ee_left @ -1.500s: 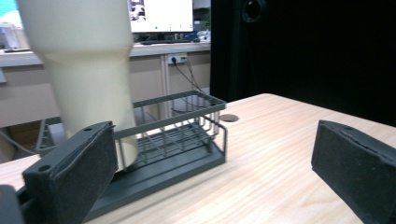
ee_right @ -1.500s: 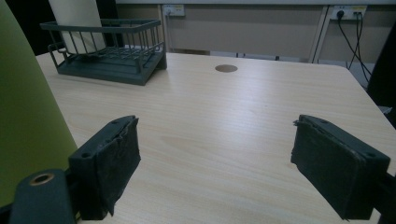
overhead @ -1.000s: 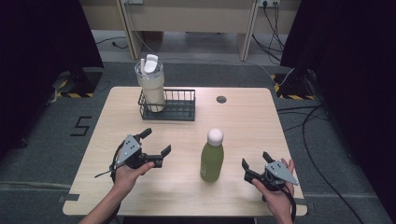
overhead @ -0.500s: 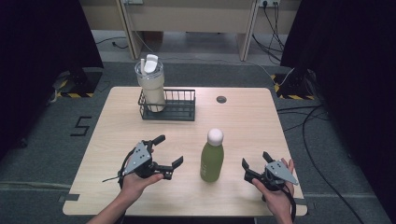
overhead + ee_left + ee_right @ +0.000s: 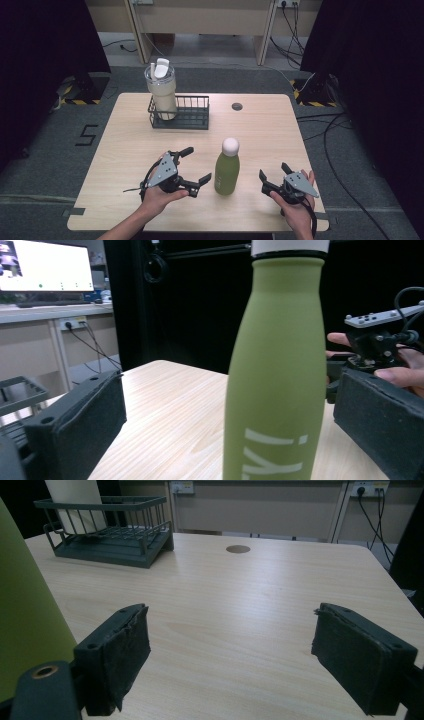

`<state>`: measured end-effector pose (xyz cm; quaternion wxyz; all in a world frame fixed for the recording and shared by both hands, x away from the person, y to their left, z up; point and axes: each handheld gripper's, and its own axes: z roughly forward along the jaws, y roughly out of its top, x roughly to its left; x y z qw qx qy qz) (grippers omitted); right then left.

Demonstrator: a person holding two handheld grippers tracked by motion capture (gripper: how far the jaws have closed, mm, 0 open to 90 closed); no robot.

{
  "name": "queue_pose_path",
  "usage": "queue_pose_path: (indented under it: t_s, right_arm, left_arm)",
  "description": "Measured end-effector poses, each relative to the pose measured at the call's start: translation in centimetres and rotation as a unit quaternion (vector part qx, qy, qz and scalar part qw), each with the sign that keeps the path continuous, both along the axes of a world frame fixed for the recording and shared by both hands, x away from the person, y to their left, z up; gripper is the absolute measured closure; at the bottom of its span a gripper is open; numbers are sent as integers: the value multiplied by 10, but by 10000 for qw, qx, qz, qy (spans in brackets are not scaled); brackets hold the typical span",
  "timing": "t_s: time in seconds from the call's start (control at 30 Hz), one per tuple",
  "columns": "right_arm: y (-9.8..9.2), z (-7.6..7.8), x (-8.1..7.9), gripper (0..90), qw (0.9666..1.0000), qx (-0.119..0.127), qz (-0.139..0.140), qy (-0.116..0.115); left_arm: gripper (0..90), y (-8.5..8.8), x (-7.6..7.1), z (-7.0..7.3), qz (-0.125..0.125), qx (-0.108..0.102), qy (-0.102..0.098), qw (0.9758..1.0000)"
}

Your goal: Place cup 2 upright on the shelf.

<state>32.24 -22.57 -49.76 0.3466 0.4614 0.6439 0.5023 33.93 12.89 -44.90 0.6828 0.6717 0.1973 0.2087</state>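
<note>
A green bottle (image 5: 227, 172) with a white cap (image 5: 230, 145) stands upright on the wooden table (image 5: 280, 130), near its front. My left gripper (image 5: 198, 164) is open just left of it and points at it. In the left gripper view the bottle (image 5: 275, 370) rises close up in line with the gap between the black pads (image 5: 80, 422), touching neither. My right gripper (image 5: 273, 171) is open right of the bottle, a hand's width away. Its pads (image 5: 117, 652) hold nothing, and the bottle (image 5: 25, 625) shows at that view's left edge.
A dark wire basket (image 5: 192, 120) stands at the back left of the table with a tall cream tumbler (image 5: 161, 92) in its left end. A small round hole (image 5: 237, 106) lies at the back centre. The table's front edge is close under both hands.
My left gripper has moved right toward the bottle and turned its open jaws to face it. The right gripper and the bottle have stayed put.
</note>
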Motion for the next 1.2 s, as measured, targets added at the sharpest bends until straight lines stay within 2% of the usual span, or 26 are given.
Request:
queue_pose_path:
  t_s: [0.3,0.67,1.2]
  right_arm:
    - [0,-1,1,151,10000,12,-9,21]
    - [-1,-2,2,152,10000,7,-19,58]
    - [-2,-3,2,152,10000,-13,-24,80]
  left_arm:
    - [0,-25,2,3,-267,79,-17,9996]
    - [0,-51,10,2,-459,196,45,9987]
    - [0,-73,19,-5,-504,460,121,9976]
